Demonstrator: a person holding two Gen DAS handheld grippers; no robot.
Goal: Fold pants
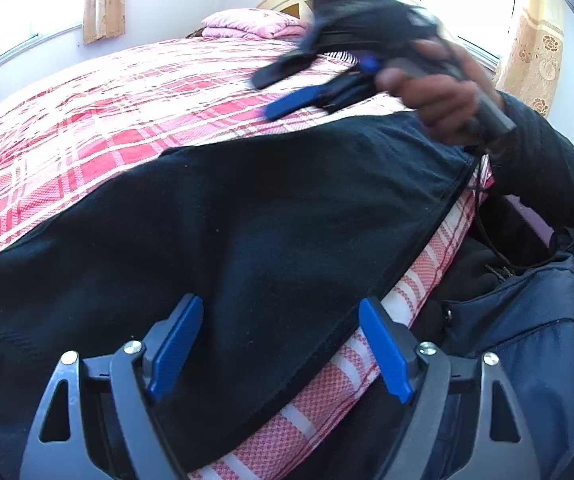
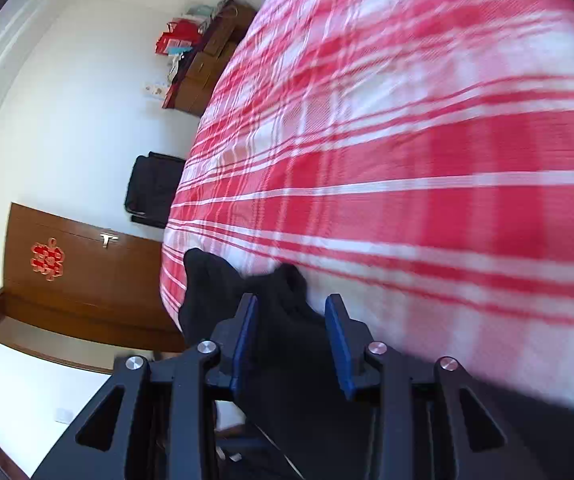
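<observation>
Black pants lie spread across the near side of a bed with a red and white plaid cover. My left gripper is open, just above the pants near the bed's edge, with cloth under and between its blue pads. My right gripper shows blurred in the left wrist view, held in a hand above the far end of the pants, with its jaws apart. In the right wrist view my right gripper is open with a bunch of black pants cloth lying between its fingers, not clamped.
A pink pillow lies at the headboard. Curtained windows stand behind the bed. The person's dark blue jacket is at the bed's right edge. A wooden door, a black bag and a cluttered dresser stand beyond the bed.
</observation>
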